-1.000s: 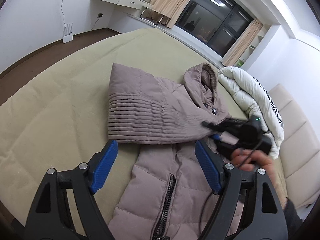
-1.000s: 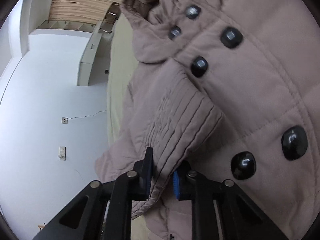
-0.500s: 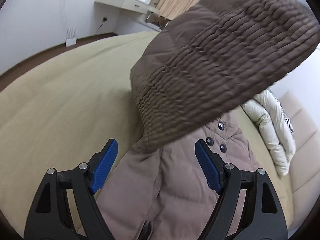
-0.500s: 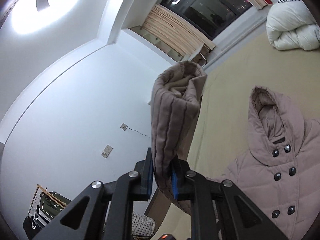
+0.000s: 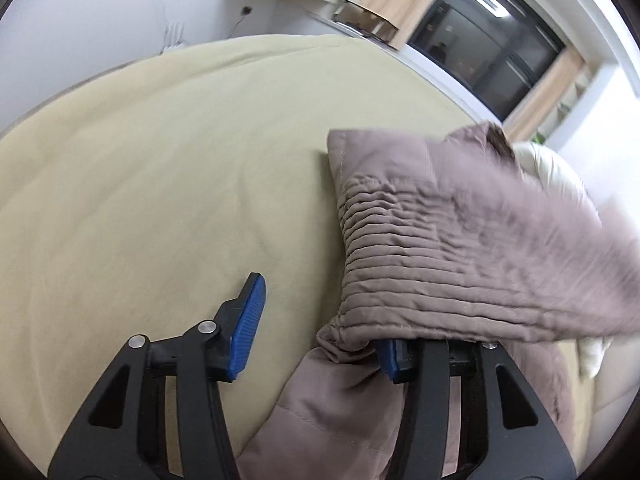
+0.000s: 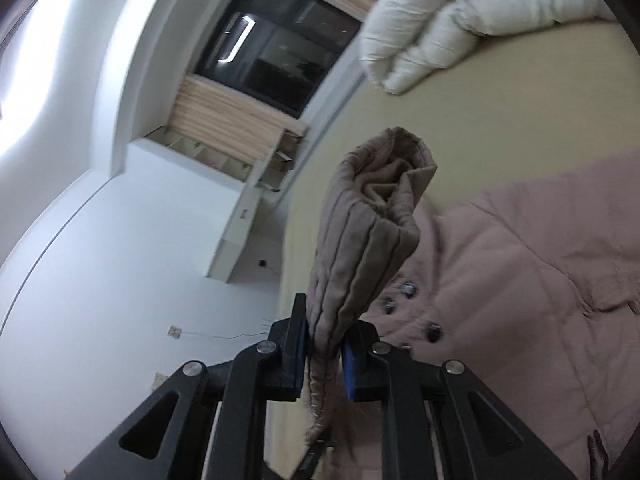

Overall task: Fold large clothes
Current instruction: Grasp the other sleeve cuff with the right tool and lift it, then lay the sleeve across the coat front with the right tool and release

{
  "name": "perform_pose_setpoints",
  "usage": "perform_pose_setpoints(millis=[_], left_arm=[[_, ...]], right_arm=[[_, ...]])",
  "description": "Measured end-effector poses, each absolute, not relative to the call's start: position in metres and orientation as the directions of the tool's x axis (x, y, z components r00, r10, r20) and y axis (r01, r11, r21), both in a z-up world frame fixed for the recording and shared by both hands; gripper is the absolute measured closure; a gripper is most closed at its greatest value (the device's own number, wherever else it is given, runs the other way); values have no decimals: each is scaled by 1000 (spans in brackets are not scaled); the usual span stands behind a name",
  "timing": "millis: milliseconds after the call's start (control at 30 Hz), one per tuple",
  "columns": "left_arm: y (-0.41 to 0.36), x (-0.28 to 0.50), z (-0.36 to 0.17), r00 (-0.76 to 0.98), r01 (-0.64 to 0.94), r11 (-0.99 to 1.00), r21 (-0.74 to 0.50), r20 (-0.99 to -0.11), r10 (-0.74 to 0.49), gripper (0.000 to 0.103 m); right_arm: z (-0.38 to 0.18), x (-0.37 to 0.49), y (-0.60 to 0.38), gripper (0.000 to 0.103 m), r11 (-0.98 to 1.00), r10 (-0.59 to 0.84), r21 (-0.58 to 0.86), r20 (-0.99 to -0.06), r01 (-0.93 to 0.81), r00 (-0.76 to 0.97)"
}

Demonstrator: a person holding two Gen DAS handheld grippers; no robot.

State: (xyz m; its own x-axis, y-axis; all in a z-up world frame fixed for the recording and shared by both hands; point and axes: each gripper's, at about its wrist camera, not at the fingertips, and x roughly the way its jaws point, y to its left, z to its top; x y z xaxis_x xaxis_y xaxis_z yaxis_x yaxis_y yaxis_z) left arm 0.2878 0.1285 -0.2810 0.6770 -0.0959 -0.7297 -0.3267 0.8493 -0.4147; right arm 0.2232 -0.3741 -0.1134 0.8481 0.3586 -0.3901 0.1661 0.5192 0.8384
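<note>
Beige bed (image 5: 140,168) carried the coat (image 6: 520,300), lower right. Your right tongs (image 6: 324,364) pinched its sleeve (image 6: 360,248), raised over the buttons; left tongs (image 5: 316,344) were closing around the coat's edge.

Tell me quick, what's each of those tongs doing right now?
Left tongs: closing around the coat; pads not yet pressing it.
Right tongs: shut on the coat's sleeve, holding it up.

White duvet (image 6: 448,32), dark window (image 5: 492,28)
</note>
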Motion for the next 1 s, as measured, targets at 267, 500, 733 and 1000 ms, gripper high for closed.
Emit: perform_pose_setpoints(millis=[267,500,733,1000], left_arm=[[135,296,-297,668,-321,842,-433,-734,-123,52],[117,226,-278,605,-291,903,-317,-792,-83,52],[102,224,-219,726,-168,969,-183,-688,-4,52],[69,332,-254,630,-17,993,115,-771,100,60]], right_arm=[[-269,221,-395,88,529,316,720,-658,449,683],[-232,228,-384,44,666,257,624,-707,409,659],[-206,214,-393,27,726,155,530,-746,437,647],[-200,222,-405,35,782,76,441,-768,441,635]])
